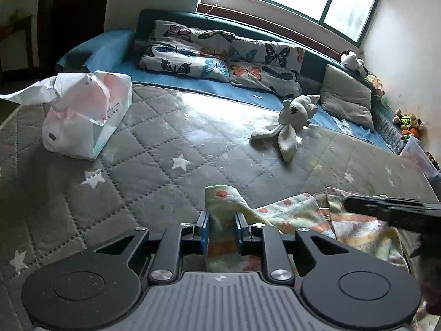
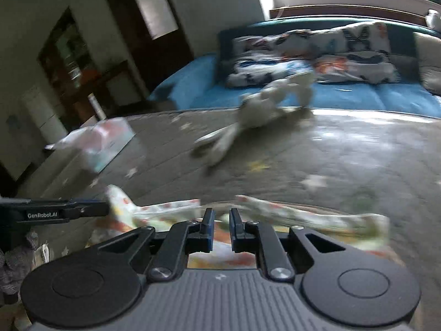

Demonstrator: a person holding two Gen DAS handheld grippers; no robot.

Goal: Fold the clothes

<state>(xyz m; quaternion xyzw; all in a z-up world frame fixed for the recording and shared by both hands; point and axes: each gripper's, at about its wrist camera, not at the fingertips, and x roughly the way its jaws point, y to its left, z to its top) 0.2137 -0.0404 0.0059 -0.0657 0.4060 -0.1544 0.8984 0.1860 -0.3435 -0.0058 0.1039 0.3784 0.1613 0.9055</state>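
A small pale garment (image 1: 292, 215) with orange dots and yellow-green patches lies crumpled at the near edge of the grey quilted star bed cover (image 1: 165, 151). My left gripper (image 1: 221, 220) is shut on a bunched fold of it, which stands up between the blue pads. In the right wrist view, which is blurred, the garment (image 2: 303, 215) stretches across in front of my right gripper (image 2: 220, 218). Its jaws stand almost together, with the cloth's edge in the narrow gap. The left gripper (image 2: 106, 208) reaches in from the left, and the right gripper (image 1: 348, 204) from the right.
A white paper bag (image 1: 82, 115) stands at the left on the cover. A grey plush toy (image 1: 289, 121) lies in the middle behind the garment. Butterfly pillows (image 1: 193, 49) and a grey cushion (image 1: 347, 96) line the blue sofa back under the window.
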